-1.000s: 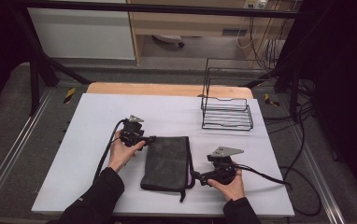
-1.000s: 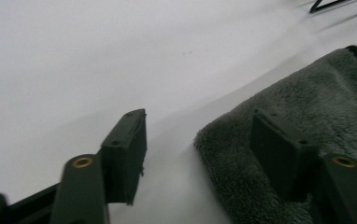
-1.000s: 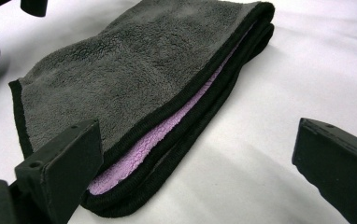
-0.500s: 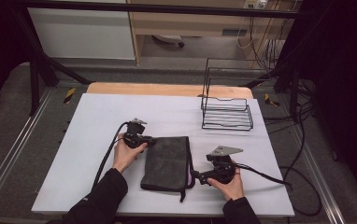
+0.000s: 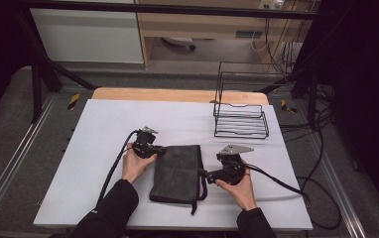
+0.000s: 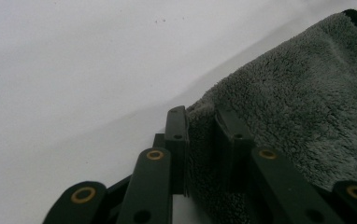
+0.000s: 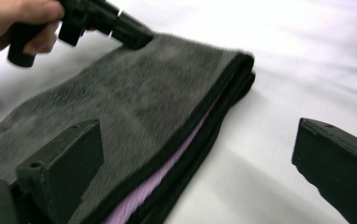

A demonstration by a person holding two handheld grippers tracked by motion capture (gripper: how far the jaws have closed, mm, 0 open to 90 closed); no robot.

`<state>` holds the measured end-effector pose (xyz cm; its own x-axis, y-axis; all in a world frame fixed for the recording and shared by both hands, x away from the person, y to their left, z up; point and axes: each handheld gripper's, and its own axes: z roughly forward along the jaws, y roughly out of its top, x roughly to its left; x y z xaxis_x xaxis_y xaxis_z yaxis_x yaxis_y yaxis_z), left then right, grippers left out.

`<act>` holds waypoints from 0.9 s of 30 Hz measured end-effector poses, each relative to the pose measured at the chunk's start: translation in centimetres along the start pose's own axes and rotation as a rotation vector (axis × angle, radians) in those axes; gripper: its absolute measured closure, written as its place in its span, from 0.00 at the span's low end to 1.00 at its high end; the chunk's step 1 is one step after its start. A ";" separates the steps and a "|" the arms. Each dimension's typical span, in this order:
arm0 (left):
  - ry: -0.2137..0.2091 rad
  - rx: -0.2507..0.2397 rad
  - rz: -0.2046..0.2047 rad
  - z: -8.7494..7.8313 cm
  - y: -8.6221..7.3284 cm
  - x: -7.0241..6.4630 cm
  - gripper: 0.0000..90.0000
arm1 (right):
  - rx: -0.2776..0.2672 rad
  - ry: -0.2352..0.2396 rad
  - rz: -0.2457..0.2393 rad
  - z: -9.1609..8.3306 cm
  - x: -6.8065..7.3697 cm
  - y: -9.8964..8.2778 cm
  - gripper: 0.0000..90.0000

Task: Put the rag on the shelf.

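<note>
One folded grey towel is lying flat on the white table, a soft, fleecy rectangle with dark bound edges, sitting in front of the black wire rack and to its left, well apart from it. You are holding the towel's far left corner in your left gripper: its jaws have just been closing, and in the left gripper view the narrow black pads are pinching a ridge of the plush pile between them. Your right gripper is sitting at the towel's right edge with its jaws standing wide; in the right gripper view one blocky jaw is hovering over the nap and the other over bare table, neither pressing on the cloth.

That right gripper view is also showing you what the high view is hiding: the towel is stacked in layers, with a lilac strip peeking out between the dark hems along the open edge, and your left gripper is biting the far corner. From above, the towel reads as one plain dark slab with a short cord-like tail trailing off its near edge. The rack, thin bent wire with an upright back, is standing at the table's far right corner.
</note>
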<state>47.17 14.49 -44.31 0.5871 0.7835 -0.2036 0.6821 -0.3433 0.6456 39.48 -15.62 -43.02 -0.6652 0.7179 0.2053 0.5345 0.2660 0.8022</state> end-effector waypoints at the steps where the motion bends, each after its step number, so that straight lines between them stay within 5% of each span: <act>1: -0.004 0.000 -0.002 0.0 0.0 0.1 0.85 | -0.004 -0.003 -0.001 0.3 -0.1 0.3 0.07; 9: -0.014 -0.002 -0.002 0.0 -0.1 0.2 0.85 | -0.003 -0.032 0.043 3.7 -1.1 2.4 0.22; 13: -0.014 -0.006 0.002 0.0 -0.1 0.2 0.85 | 0.023 -0.062 0.082 5.7 -2.1 3.1 0.41; 27: -0.024 -0.016 0.007 0.1 -0.2 0.3 0.85 | 0.098 -0.062 0.119 7.4 -3.2 3.1 0.60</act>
<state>47.23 14.79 -44.56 0.6021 0.7684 -0.2170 0.6711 -0.3398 0.6588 47.11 -12.34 -45.38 -0.5622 0.7856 0.2585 0.6581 0.2357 0.7151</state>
